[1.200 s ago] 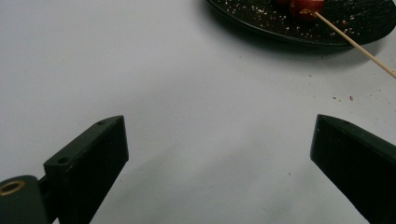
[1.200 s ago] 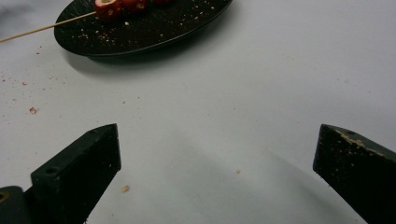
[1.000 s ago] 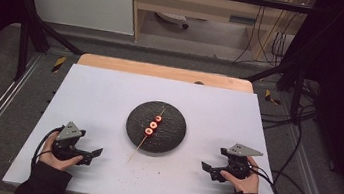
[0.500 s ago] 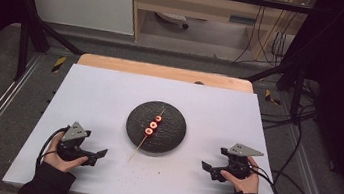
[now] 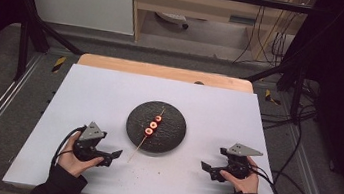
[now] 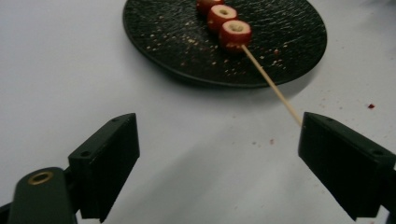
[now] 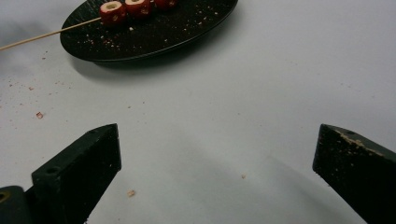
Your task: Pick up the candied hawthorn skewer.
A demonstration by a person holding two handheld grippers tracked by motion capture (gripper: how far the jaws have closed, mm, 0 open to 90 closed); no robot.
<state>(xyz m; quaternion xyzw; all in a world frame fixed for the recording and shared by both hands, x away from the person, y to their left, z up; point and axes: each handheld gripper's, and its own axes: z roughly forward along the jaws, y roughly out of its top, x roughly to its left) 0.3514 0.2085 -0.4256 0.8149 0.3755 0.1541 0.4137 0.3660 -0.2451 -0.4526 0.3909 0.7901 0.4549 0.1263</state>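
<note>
A wooden skewer (image 5: 151, 127) with three red round pieces (image 6: 235, 31) lies on a black plate (image 5: 173, 127) at the table's middle. Its bare end sticks out over the near-left rim. My left gripper (image 5: 114, 156) sits just left of that end, held in a hand. Its jaws are open and have just been closing a little, with nothing between them. In the left gripper view (image 6: 217, 126) the stick (image 6: 271, 84) runs down to the right jaw's top edge; I cannot tell if it touches. My right gripper (image 5: 207, 169) rests open near the front right, with bare table between its jaws (image 7: 218, 135).
The white table top (image 5: 110, 94) carries red and tan crumbs (image 7: 39, 115) near the plate's near side. A wooden strip (image 5: 163, 70) edges the far side. Cables (image 5: 288, 193) trail off to the right of the table.
My left gripper has moved right, toward the skewer's bare end and the plate. The right gripper has stayed where it was.
</note>
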